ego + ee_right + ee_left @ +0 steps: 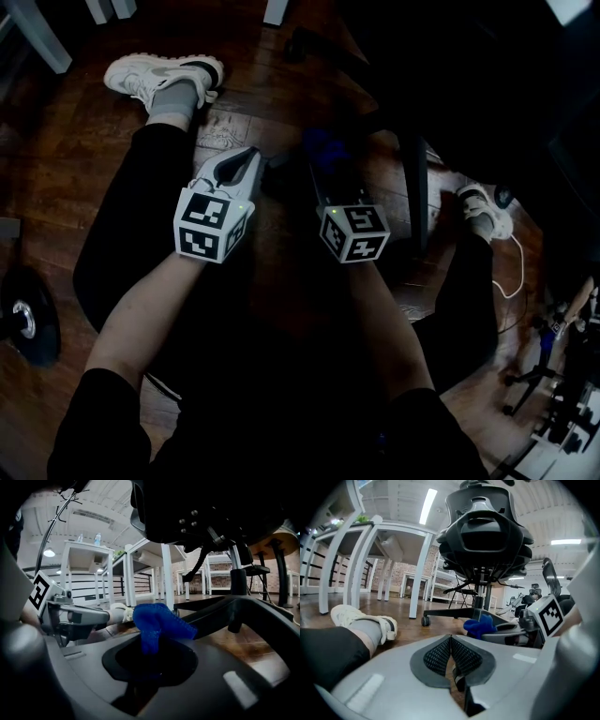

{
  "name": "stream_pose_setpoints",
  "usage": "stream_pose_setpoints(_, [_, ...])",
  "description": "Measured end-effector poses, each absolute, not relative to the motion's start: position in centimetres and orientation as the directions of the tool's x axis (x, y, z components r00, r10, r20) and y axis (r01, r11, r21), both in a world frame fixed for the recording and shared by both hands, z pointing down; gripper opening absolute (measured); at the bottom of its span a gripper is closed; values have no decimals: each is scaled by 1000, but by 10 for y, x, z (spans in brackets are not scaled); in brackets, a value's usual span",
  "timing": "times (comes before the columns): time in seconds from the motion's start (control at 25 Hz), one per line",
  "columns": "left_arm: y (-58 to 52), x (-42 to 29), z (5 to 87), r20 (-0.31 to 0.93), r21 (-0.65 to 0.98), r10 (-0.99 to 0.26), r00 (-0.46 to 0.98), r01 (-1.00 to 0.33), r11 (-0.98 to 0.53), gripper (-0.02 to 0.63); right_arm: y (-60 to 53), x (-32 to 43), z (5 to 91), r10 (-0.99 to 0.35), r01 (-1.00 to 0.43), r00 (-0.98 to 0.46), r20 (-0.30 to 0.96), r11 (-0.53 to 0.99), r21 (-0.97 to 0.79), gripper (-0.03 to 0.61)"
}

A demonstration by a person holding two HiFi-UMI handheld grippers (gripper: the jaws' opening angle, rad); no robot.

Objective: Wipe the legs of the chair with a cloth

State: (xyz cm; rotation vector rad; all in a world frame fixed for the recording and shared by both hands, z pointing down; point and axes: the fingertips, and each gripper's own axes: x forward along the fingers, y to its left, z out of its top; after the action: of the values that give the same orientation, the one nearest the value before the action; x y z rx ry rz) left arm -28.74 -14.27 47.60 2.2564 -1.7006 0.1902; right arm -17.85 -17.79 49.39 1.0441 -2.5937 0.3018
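Two grippers low over the floor beside the chair base, one gripping the cloth.
The right gripper [151, 660] is clamped on a blue cloth [159, 623], which bunches up out of its jaws just short of a dark chair leg [234, 611]; whether cloth and leg touch I cannot tell. The left gripper [451, 641] has its jaws pressed together with nothing between them, and sits just beside the right one, on its left. The chair [485, 541] rises ahead of both, its seat above them, and another of its legs, ending in a caster [425, 620], spreads over the wooden floor [56, 159]. The person sits on the floor with a leg out to either side, a white shoe [155, 75] lying beyond the left gripper.
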Motion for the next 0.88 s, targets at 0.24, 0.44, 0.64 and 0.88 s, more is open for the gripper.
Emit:
stream_pose_setpoints(0.24, [-144,-291,478,297,125,-924,240,-969,-212,5,-147,-207,502,-562,-618,-726,395,786,-18,83])
stream_pose_setpoints(0.44, [-142,-284,470,269,96,-922,280,-960,-263,5,-131,-226,503,-535,-595,-749,392,802,-43,83])
stream_pose_setpoints(0.64, [-141,-286,474,275,111,-920,280,-959,-259,5,-126,-223,499,-545,-591,-744,386,806,-2,82])
stream_pose_setpoints(0.88, [-143,-258,454,239,99,-913,331,-943,-317,5,-183,-97,481,-848,-889,-414,330,454,52,81])
